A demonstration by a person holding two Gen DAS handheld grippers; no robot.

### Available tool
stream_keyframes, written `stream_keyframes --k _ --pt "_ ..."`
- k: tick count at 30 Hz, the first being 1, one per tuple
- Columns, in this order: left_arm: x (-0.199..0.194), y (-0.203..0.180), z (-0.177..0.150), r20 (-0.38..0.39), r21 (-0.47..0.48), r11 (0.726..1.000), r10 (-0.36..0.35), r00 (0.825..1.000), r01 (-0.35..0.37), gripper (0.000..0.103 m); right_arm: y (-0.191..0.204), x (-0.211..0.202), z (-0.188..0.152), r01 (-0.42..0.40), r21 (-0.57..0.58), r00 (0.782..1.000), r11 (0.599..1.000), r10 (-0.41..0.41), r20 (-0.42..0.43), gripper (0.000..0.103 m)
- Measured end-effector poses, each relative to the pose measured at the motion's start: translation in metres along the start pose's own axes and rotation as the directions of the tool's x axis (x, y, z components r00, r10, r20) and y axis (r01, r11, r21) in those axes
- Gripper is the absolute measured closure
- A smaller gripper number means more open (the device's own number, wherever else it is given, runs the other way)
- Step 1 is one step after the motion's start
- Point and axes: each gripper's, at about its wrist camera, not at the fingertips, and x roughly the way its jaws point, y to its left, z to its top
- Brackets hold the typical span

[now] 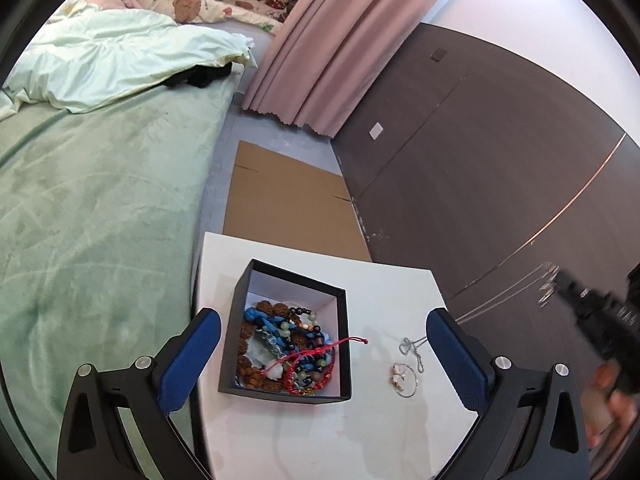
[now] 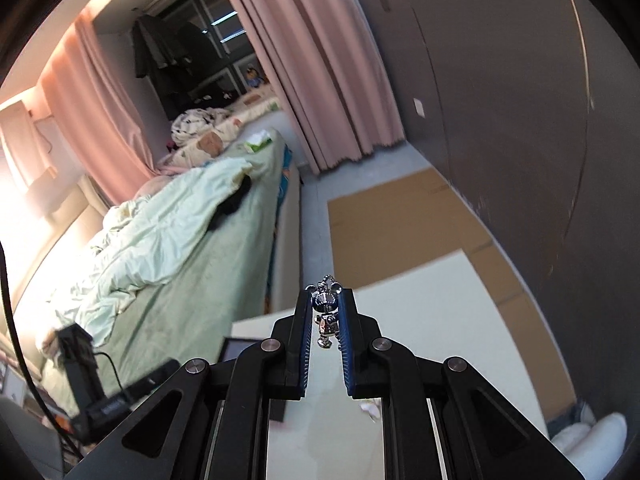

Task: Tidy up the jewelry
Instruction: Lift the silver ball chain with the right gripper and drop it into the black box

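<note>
A bedroom: a green-covered bed (image 1: pixel 88 208) along the left, pink curtains (image 1: pixel 320 52) behind, flattened cardboard (image 1: pixel 288 204) on the floor, a dark wall panel (image 1: pixel 500 160) on the right; a white worktop (image 1: pixel 384 292) stands beside the bed. The left tool (image 1: pixel 320 344) hangs over the worktop, tilted downward, jaws spread wide and empty; between its fingers sits a black box (image 1: pixel 288 332) heaped with beaded bracelets (image 1: pixel 280 344), a red cord bracelet (image 1: pixel 320 354) trailing over its right rim; just right of the box lie a ring (image 1: pixel 405 379) and a chain end (image 1: pixel 412 350) on bare worktop. The right tool (image 2: pixel 325 312), raised above the worktop's far edge, is clamped nearly closed on a silver figure pendant (image 2: pixel 326 314); its chain (image 1: pixel 504 294) slopes down to the worktop.
</note>
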Motion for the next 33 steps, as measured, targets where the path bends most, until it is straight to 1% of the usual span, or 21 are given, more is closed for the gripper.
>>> stream_keyframes --k 7,14,18,22,26,30,33 --pt "-0.004 0.003 0.002 0.006 0.012 1.000 0.012 1.000 -0.012 0.000 0.045 -0.033 0.038 -0.019 -0.064 0.996 0.998 0.025 0.082 0.089" --pt "-0.011 0.011 0.006 0.027 -0.002 1.000 0.020 0.999 -0.020 0.000 0.095 -0.070 0.070 -0.037 -0.141 0.984 0.989 0.061 0.168 0.089" --pt "-0.015 0.016 0.010 0.051 -0.017 1.000 0.017 0.999 -0.017 0.000 0.117 -0.078 0.081 -0.053 -0.172 0.978 0.984 0.085 0.188 0.089" --pt "-0.019 0.018 0.013 0.066 -0.019 1.000 0.017 0.998 -0.016 0.000 0.140 -0.075 0.085 -0.074 -0.200 0.976 0.977 0.112 0.185 0.089" --pt "-0.021 0.021 0.015 0.077 -0.021 1.000 0.024 0.997 -0.023 0.000 0.153 -0.065 0.081 -0.091 -0.219 0.977 0.971 0.130 0.168 0.089" --pt "-0.023 0.026 0.018 0.090 -0.027 0.999 0.028 0.996 -0.025 0.000 0.157 -0.058 0.076 -0.108 -0.225 0.978 0.968 0.144 0.149 0.089" --pt "-0.026 0.030 0.021 0.101 -0.034 0.999 0.033 0.994 -0.029 0.000 0.155 -0.050 0.072 -0.140 -0.213 0.979 0.967 0.168 0.120 0.089"
